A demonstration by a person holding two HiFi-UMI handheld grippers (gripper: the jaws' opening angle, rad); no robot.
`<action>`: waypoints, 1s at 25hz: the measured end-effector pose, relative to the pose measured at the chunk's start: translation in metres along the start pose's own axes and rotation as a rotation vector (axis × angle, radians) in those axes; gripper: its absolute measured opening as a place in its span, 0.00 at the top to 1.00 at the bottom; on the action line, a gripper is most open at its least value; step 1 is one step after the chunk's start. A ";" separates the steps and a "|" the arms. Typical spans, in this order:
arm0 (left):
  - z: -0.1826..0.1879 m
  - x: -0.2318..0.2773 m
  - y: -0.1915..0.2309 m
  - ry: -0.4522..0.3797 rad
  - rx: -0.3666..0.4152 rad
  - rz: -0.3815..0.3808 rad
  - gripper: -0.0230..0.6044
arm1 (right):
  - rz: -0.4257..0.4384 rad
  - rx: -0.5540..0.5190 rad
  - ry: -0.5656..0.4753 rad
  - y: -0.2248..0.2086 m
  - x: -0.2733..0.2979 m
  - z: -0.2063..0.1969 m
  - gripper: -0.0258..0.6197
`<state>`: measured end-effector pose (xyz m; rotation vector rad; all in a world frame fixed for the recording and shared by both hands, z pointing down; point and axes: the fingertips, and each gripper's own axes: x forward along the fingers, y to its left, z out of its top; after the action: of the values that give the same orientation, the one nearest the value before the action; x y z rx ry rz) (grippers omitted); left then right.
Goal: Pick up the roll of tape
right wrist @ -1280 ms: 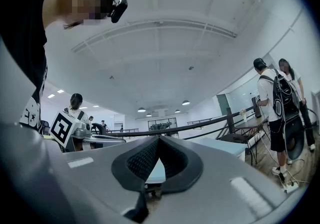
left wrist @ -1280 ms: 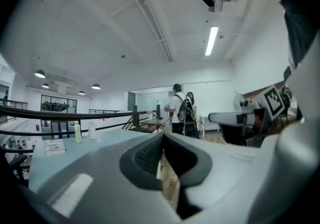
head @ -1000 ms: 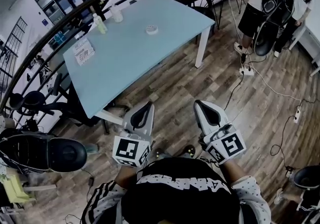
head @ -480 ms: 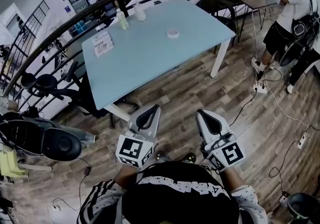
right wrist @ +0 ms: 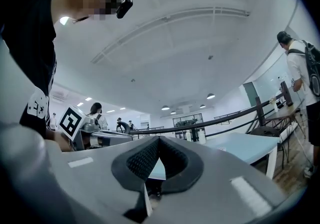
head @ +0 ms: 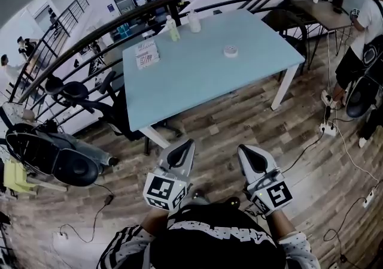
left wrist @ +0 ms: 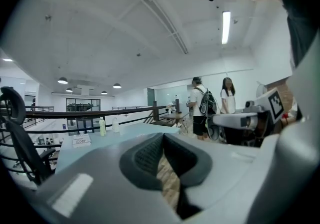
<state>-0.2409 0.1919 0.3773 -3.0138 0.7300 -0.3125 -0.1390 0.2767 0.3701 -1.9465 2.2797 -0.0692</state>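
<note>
Left gripper held just beside right gripper (apart, not touching). Both point forward, roughly level. Jaws of each closed together, nothing between them.

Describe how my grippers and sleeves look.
Both the left gripper and right gripper have pale grey shells with black ribbed pads, and each carries a white cube with black square markers. The left sleeve is black with white stripes; the right sleeve black with small white marks.

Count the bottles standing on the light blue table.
2. A pale green plastic bottle and a clear plastic bottle stand side by side at the far edge of the light blue table. None seems hidden.
</note>
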 end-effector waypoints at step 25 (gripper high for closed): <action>-0.012 0.035 0.001 0.012 -0.063 0.030 0.96 | -0.066 0.045 0.053 -0.058 -0.003 -0.012 0.95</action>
<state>-0.2132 0.1751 0.3951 -3.0585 0.8003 -0.3131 -0.0835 0.2701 0.3900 -2.0208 2.2252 -0.1806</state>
